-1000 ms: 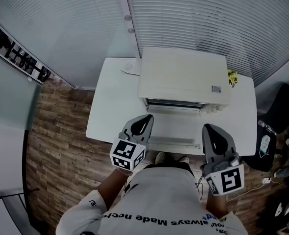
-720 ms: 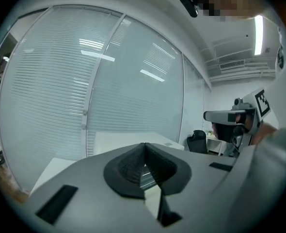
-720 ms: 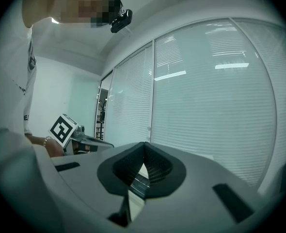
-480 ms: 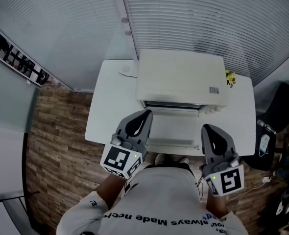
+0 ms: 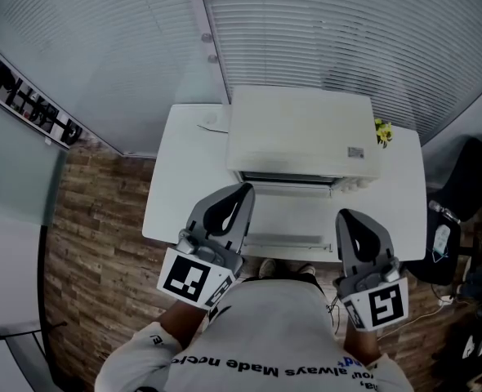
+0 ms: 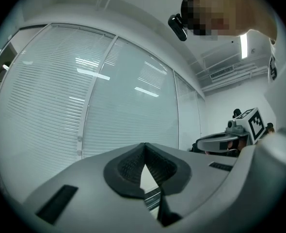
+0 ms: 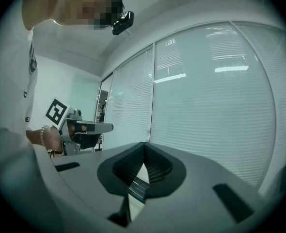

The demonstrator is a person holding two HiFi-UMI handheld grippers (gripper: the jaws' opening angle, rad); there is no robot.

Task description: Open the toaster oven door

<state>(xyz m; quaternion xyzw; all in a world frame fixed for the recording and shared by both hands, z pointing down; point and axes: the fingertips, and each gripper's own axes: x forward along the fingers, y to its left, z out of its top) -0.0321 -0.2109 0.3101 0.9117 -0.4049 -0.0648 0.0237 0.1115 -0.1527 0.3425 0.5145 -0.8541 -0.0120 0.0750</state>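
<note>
Hovering, head view: oven (image 5: 302, 129) on table (image 5: 176, 190), door (image 5: 294, 212) looks already down flat, left gripper (image 5: 243, 191) and right gripper (image 5: 346, 215) near its front corners | left gripper view: jaws together, empty | right gripper view: jaws together, empty | risk: either of the 2 dropping onto the door, straining its hinge.

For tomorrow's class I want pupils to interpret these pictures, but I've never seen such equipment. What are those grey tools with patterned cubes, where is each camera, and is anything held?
No robot here: a person holds a two-jaw gripper in each hand. The top-down picture comes from a head camera; the other two come from cameras riding on the left gripper and right gripper, looking along their jaws. On the white table stands a toaster oven, its door apparently folded down. Both grippers are shut, holding nothing.
</note>
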